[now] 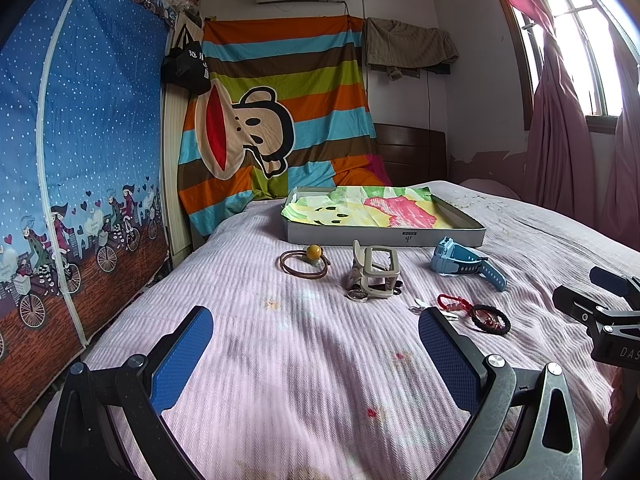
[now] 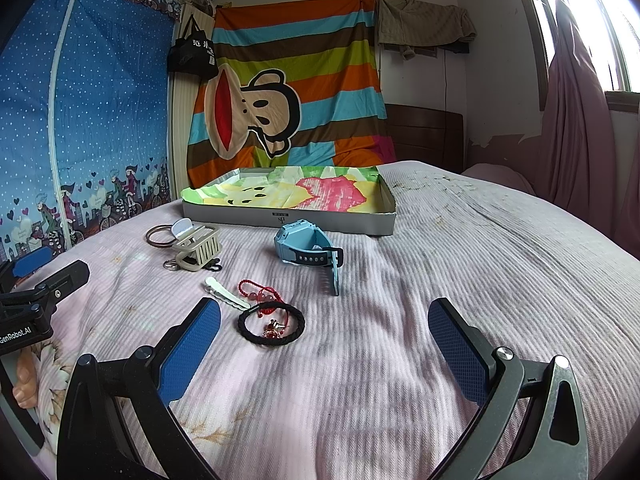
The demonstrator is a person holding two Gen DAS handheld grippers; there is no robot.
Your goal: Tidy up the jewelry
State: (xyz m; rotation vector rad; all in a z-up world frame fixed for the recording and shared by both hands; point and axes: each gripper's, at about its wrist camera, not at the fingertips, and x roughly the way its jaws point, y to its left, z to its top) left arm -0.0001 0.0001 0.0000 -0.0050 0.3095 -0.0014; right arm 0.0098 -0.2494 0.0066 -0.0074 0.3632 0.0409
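Jewelry lies on a pink bedspread in front of a shallow grey box [image 1: 384,236] [image 2: 288,218] lined with colourful paper. A brown hair tie with a yellow bead [image 1: 305,262] [image 2: 157,235], a beige claw clip [image 1: 374,272] [image 2: 198,248], a blue watch [image 1: 464,260] [image 2: 312,246], a white clip [image 2: 226,294], a red bracelet [image 1: 452,302] [image 2: 258,292] and a black hair tie [image 1: 491,322] [image 2: 271,325] are spread out. My left gripper [image 1: 316,340] is open and empty, short of them. My right gripper [image 2: 324,336] is open and empty, just right of the black hair tie.
A blue fabric wardrobe [image 1: 72,160] stands along the bed's left side. A striped monkey sheet [image 1: 280,120] hangs behind the box. A window with pink curtains [image 1: 560,120] is at right. The right gripper's body [image 1: 600,312] shows at the left view's right edge.
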